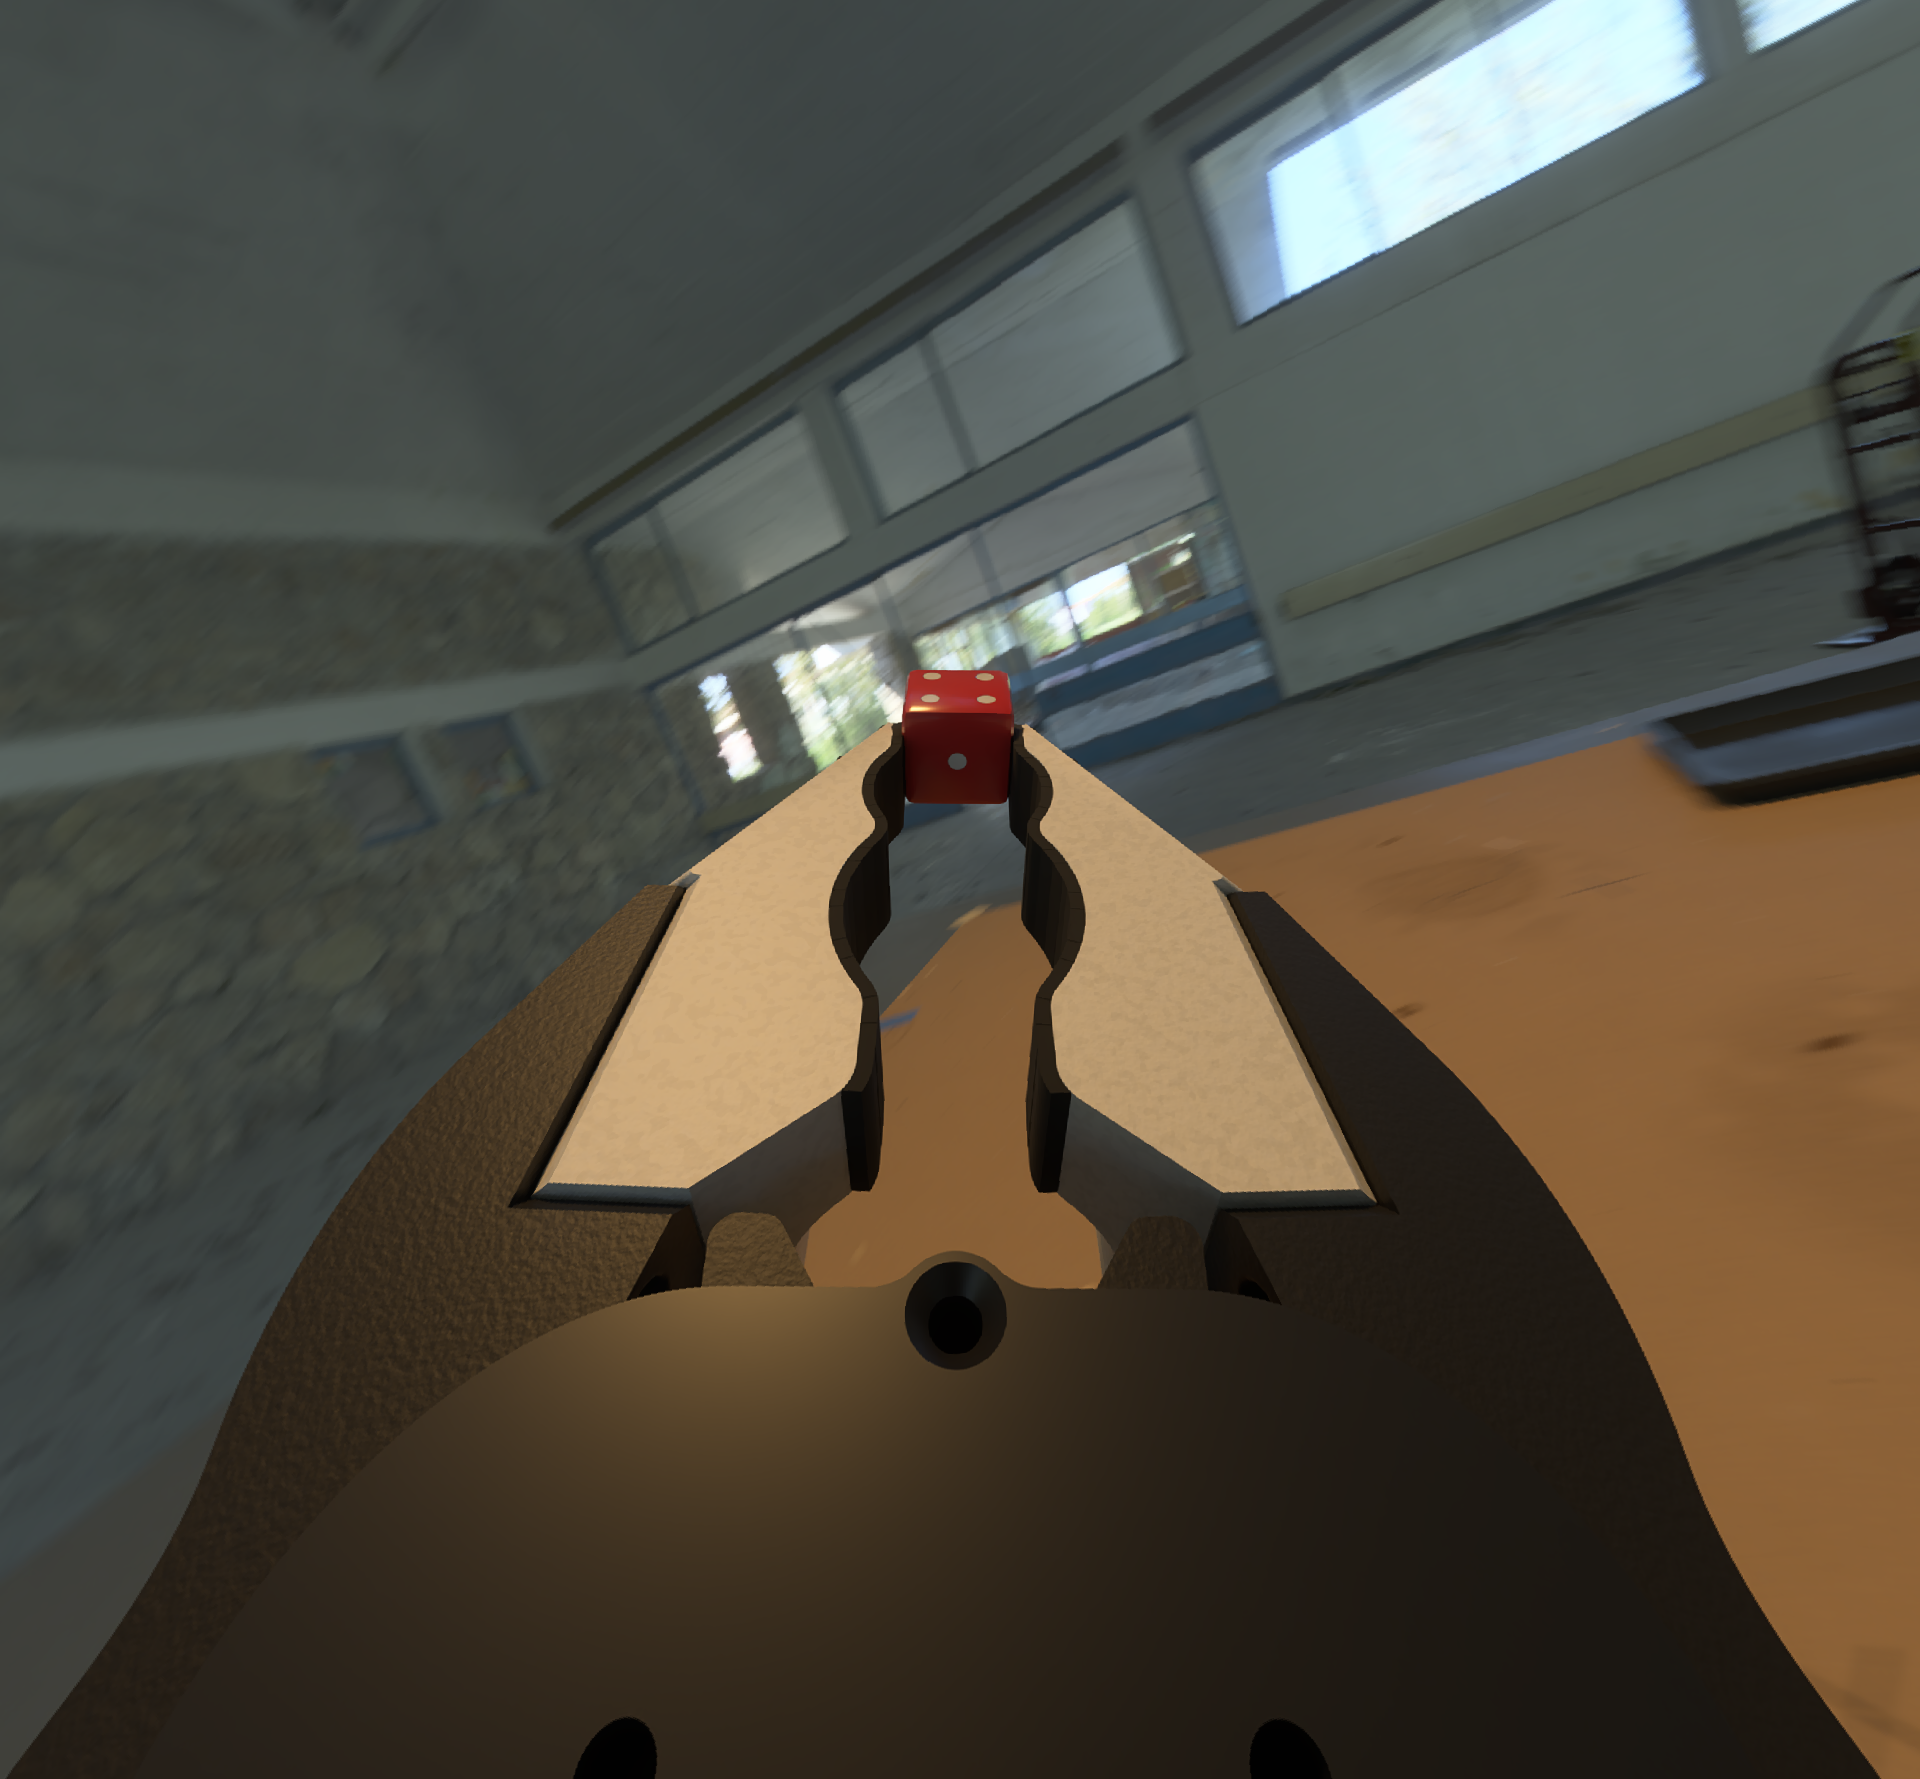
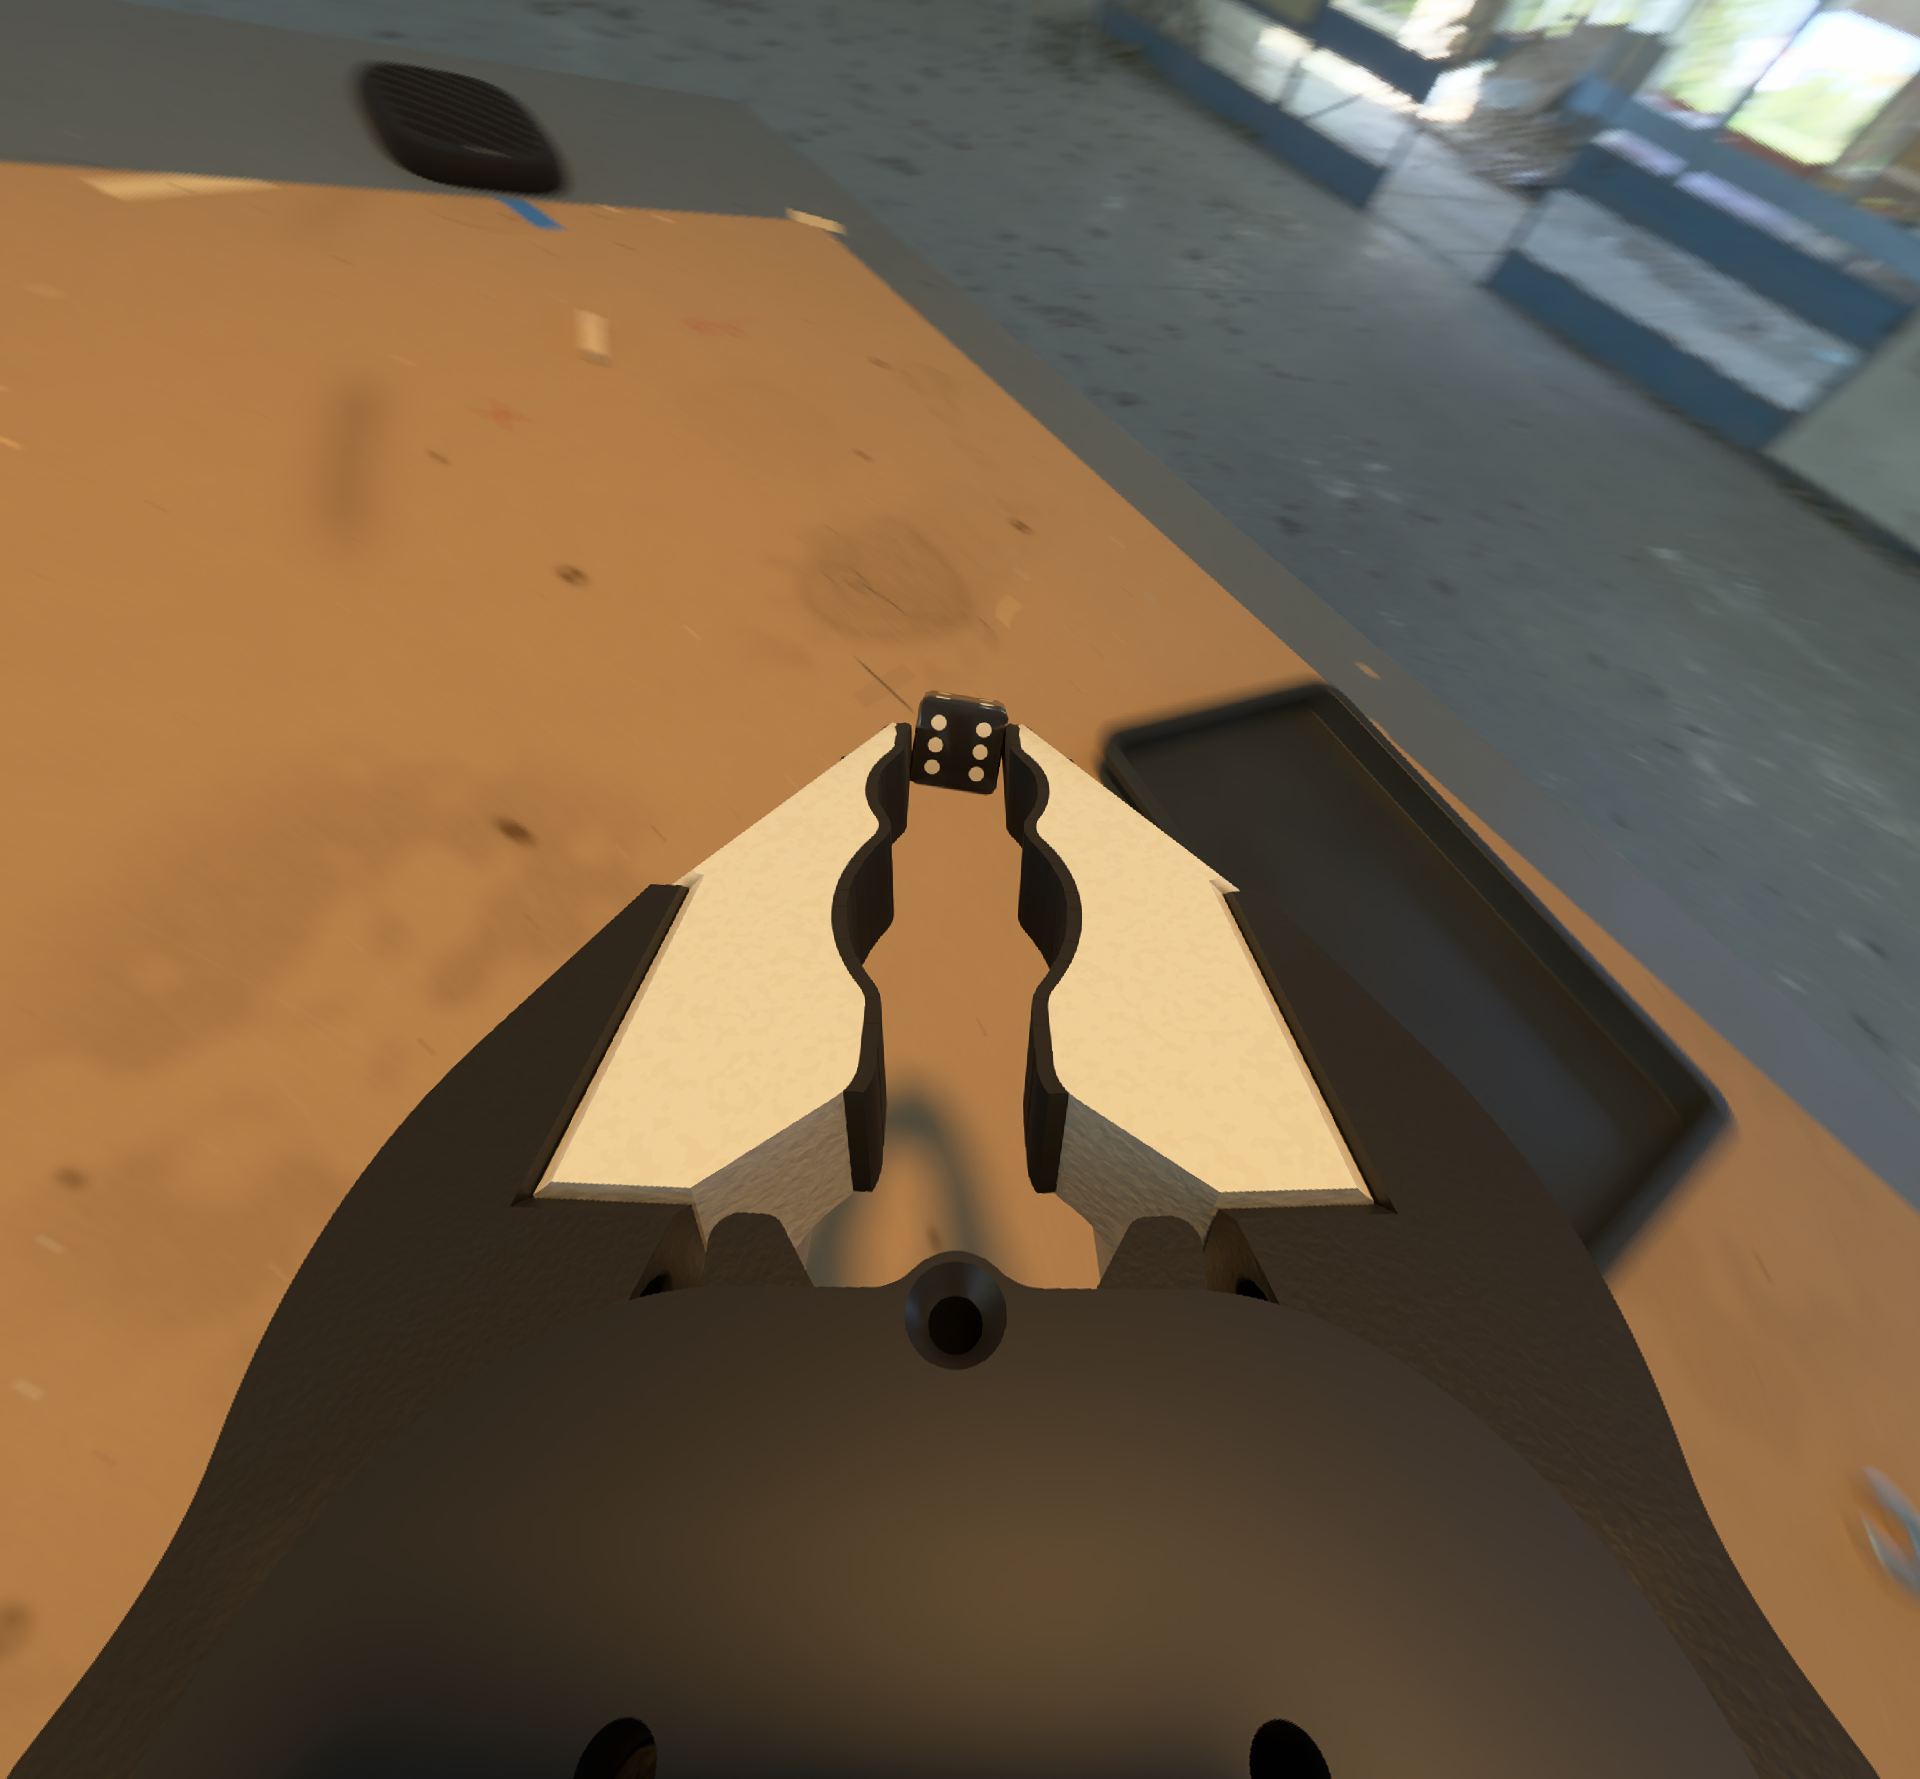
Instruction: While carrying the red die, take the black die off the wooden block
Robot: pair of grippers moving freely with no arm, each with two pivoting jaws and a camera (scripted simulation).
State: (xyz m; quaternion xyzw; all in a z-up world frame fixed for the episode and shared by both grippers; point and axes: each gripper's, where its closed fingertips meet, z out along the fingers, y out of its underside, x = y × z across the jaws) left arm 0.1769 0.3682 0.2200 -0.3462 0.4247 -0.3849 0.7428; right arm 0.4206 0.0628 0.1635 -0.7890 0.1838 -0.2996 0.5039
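Note:
In the left wrist view my left gripper (image 1: 957,761) is shut on the red die (image 1: 957,737), pinched between its fingertips and held up in the air above the orange-brown table (image 1: 1558,1054). In the right wrist view my right gripper (image 2: 956,755) is shut on the black die (image 2: 958,742), pinched at its fingertips and held above the table (image 2: 416,690). The wooden block shows in neither view.
A shallow black tray (image 2: 1423,960) lies on the table just right of my right gripper, near the table's right edge. A dark ribbed oval object (image 2: 457,127) lies at the far end, on a grey surface beyond the table. The floor lies beyond the right edge.

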